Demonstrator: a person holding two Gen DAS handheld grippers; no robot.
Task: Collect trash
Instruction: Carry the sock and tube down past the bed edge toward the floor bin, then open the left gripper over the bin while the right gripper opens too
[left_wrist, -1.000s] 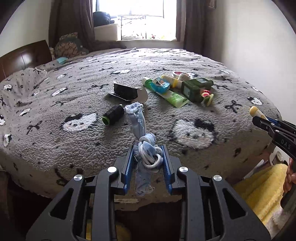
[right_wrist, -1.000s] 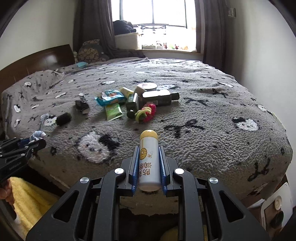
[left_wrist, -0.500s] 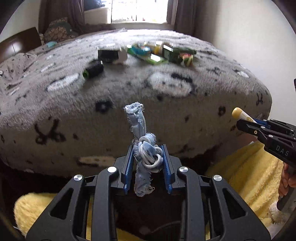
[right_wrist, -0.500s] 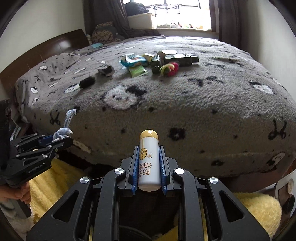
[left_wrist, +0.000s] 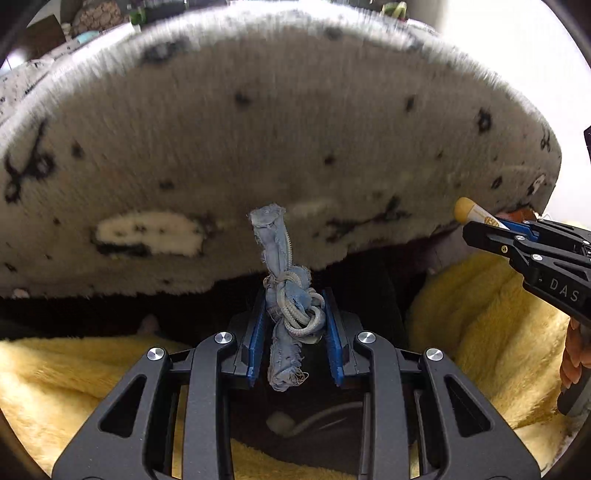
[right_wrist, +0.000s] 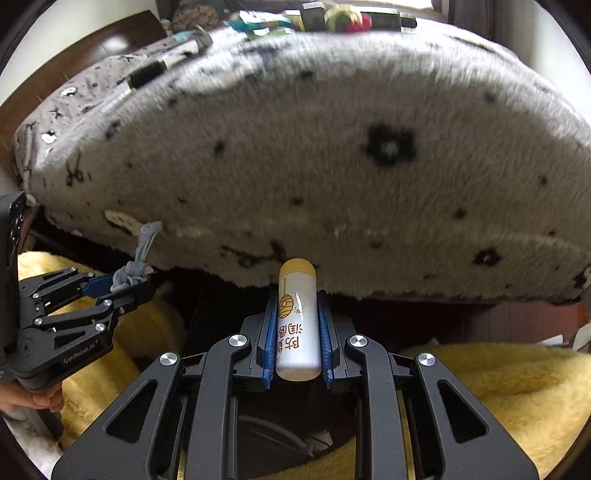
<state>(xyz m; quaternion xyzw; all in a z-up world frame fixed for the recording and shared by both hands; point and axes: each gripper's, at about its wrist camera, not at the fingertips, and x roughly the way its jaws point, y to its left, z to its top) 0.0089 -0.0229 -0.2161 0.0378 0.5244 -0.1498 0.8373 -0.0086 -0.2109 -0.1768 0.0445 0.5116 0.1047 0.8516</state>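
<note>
My left gripper (left_wrist: 295, 317) is shut on a knotted strip of pale blue cloth (left_wrist: 282, 266) and holds it below the edge of the bed. It also shows at the left of the right wrist view (right_wrist: 129, 280). My right gripper (right_wrist: 297, 325) is shut on a small white tube with a yellow cap (right_wrist: 297, 317). That gripper shows at the right of the left wrist view (left_wrist: 480, 225), level with the left one. Under both grippers is a dark opening (left_wrist: 295, 424) ringed by yellow fleece.
The grey fleece bed cover (right_wrist: 332, 147) hangs in front of both grippers. Several other items (right_wrist: 314, 18) lie on top of the bed at the far edge. Yellow fleece (right_wrist: 498, 387) lies on the floor on both sides.
Both grippers have moved down from above the bed to below its edge, still holding the cloth and the tube. The bed top has slid up out of view.
</note>
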